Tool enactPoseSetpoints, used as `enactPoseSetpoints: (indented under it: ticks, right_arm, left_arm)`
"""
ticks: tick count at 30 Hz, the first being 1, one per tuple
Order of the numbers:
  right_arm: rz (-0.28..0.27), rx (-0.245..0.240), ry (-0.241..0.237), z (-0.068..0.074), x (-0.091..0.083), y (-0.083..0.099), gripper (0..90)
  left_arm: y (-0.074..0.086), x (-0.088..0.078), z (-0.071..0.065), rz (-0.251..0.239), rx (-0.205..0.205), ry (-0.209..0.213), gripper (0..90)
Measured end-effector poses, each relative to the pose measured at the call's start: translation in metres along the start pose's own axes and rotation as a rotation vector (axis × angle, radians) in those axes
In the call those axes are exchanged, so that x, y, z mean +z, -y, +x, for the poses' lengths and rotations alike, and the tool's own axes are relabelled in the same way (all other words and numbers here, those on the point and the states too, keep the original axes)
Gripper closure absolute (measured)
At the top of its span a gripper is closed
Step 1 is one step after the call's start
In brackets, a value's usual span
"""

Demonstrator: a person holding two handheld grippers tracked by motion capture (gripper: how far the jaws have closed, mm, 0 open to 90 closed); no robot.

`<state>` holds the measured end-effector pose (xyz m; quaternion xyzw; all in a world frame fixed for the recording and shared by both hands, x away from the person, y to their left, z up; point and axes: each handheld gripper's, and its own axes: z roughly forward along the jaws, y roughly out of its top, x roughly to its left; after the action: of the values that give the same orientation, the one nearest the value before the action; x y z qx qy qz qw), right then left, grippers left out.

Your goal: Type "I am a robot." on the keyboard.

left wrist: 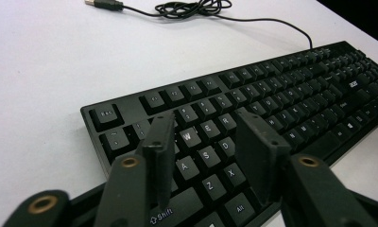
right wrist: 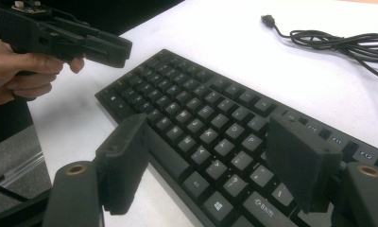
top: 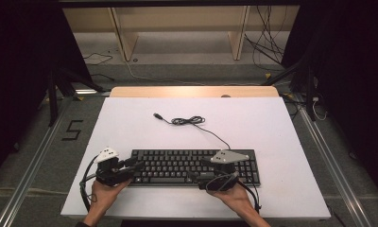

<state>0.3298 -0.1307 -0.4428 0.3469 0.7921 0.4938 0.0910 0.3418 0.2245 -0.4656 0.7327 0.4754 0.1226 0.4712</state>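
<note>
Keyboard (top: 196, 166) lies lengthwise along the table's (top: 130, 123) near edge; left gripper (top: 136, 165) hovers over its left end, right gripper (top: 193, 176) over its front middle, both open and empty.

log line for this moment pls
left gripper: jaws open over keyboard left end | right gripper: jaws open over right half | cable: loose behind, unplugged

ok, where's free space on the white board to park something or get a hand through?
Widest bare patch: far left of the white board, between the keyboard and the wooden edge. Also free: the right strip beside the keyboard, and far right past the coiled cable. Crowded: the near edge, where the left claw and right claw sit over the keyboard's ends.
</note>
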Motion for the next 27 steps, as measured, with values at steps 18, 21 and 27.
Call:
enactPoseSetpoints:
  ticks: [18, 21, 27]
  right_arm:
    - [-0.002, -0.003, -0.006, 0.003, -0.003, 0.002, 29.8]
    - [-0.001, -0.004, -0.006, 0.003, -0.004, 0.003, 29.8]
    - [-0.001, -0.005, -0.008, 0.004, -0.004, 0.003, 29.8]
  left_arm:
    - [0.003, 0.013, 0.002, 0.089, 0.031, -0.024, 86.8]
    - [0.003, 0.014, 0.002, 0.093, 0.032, -0.025, 88.3]
    - [0.003, 0.015, 0.002, 0.106, 0.038, -0.029, 88.8]
